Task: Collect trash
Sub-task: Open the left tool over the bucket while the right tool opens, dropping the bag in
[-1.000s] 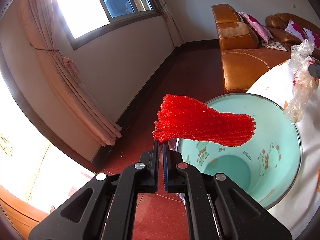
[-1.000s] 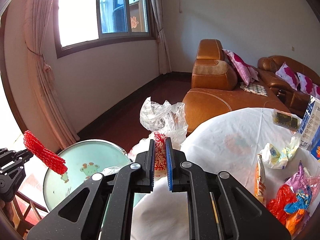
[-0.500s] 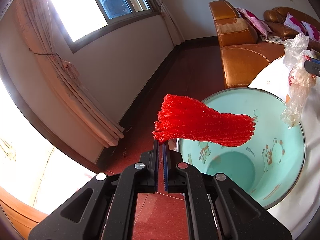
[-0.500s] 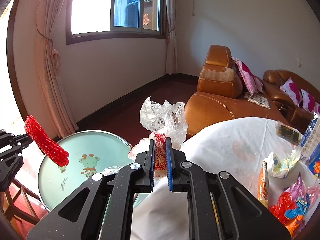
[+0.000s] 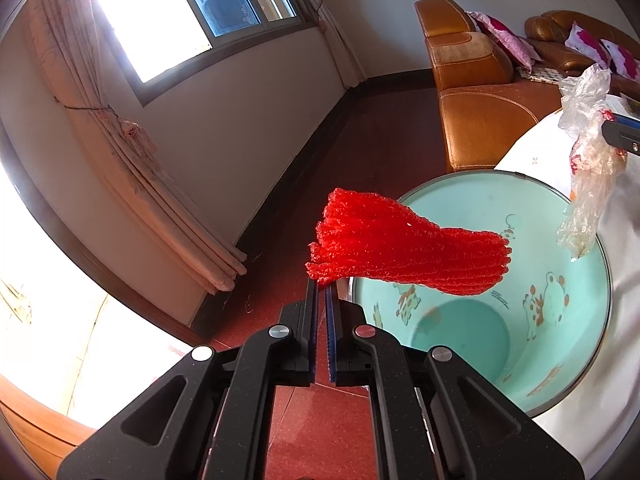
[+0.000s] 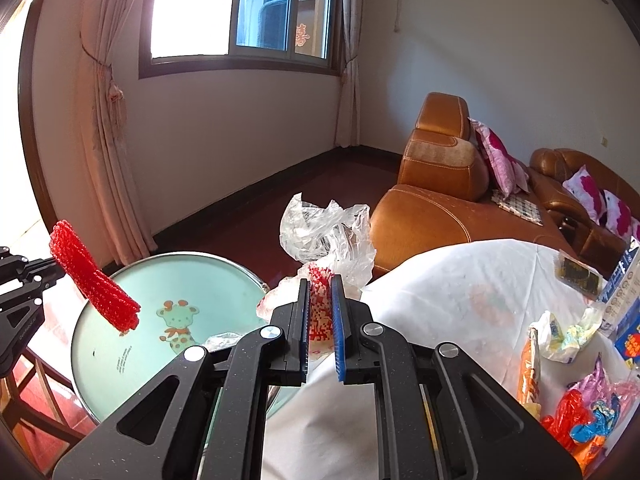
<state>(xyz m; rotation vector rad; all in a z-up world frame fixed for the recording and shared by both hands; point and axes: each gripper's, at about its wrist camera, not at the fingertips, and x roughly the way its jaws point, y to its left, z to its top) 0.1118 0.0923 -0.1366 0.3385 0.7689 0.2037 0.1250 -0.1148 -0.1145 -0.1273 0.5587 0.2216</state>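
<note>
My left gripper (image 5: 322, 286) is shut on a red foam net sleeve (image 5: 404, 252), held in the air over the near rim of a mint-green basin (image 5: 560, 320) with cartoon animals. The sleeve (image 6: 94, 280) and the basin (image 6: 168, 292) also show in the right wrist view. My right gripper (image 6: 320, 280) is shut on a crumpled clear plastic bag with red print (image 6: 326, 236), held above the table edge beside the basin. The bag also shows at the right of the left wrist view (image 5: 586, 160).
A table under a white cloth (image 6: 460, 280) carries several wrappers (image 6: 568, 328) and colourful packets (image 6: 592, 420) at right, with cartons (image 6: 624, 292) at the far right. A brown leather sofa (image 6: 440, 184) stands behind. The basin rests on a wooden stand over a red floor (image 5: 304, 408).
Both grippers have moved forward and tilted so the basin sits larger and closer under the sleeve. The right jaws stand slightly wider on the bag.
</note>
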